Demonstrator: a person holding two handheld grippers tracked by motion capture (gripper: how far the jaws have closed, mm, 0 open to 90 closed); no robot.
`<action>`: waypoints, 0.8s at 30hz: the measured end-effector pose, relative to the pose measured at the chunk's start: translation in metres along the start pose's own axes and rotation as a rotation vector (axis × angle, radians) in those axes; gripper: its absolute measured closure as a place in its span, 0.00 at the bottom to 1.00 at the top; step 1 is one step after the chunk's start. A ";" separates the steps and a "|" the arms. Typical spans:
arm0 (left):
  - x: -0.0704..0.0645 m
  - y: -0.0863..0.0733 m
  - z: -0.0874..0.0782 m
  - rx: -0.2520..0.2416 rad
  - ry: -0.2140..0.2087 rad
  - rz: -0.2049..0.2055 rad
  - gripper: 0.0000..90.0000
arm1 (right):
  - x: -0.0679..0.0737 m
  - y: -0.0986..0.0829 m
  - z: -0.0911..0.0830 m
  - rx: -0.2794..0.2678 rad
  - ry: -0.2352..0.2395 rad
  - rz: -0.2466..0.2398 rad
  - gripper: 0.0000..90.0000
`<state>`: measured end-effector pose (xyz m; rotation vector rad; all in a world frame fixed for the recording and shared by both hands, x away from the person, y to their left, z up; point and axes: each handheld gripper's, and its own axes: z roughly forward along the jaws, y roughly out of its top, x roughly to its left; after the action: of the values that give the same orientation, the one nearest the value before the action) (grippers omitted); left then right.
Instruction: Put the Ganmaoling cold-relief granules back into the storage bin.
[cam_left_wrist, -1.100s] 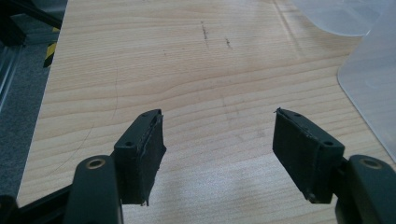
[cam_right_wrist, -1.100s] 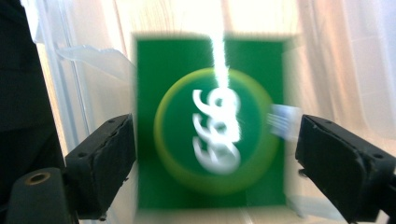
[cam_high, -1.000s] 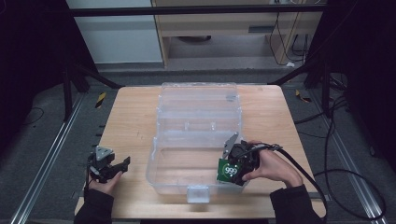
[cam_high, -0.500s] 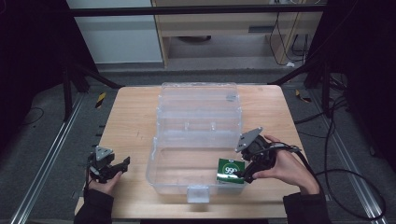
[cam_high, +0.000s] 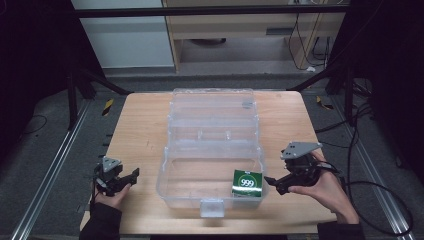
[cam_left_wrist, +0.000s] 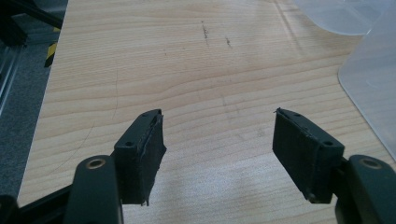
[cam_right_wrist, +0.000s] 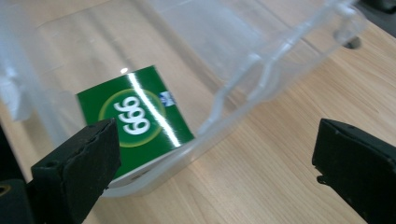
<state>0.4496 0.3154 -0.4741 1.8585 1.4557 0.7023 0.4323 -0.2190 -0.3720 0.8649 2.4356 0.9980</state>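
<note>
Right claw (cam_high: 272, 184) spread wide, empty, just outside the clear box (cam_high: 212, 150), pointing at the green 999 packet (cam_high: 247, 183) in its near right corner. Left claw (cam_high: 131, 179) likewise gaping, holding nothing, over bare wooden surface (cam_high: 135, 130) well left of the box

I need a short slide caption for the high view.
Green box lies inside the clear plastic case; open right gripper beside it, open left gripper apart on the wooden table.

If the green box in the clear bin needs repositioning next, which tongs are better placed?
Right. The right tongs sit open just outside the clear bin beside the green box; the left tongs are open across the bin.
</note>
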 end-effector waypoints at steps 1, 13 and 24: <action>0.000 0.000 0.000 0.000 0.000 0.000 0.37 | -0.002 -0.004 0.000 -0.010 -0.012 0.021 0.02; 0.000 0.000 -0.001 -0.009 0.003 0.002 0.36 | -0.026 -0.044 0.007 -0.176 -0.200 0.264 0.03; 0.000 0.000 0.000 -0.017 0.003 0.007 0.36 | -0.044 -0.086 0.024 -0.181 -0.334 0.400 0.03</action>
<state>0.4494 0.3157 -0.4743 1.8513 1.4411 0.7192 0.4435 -0.2839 -0.4465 1.3630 1.9025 1.0838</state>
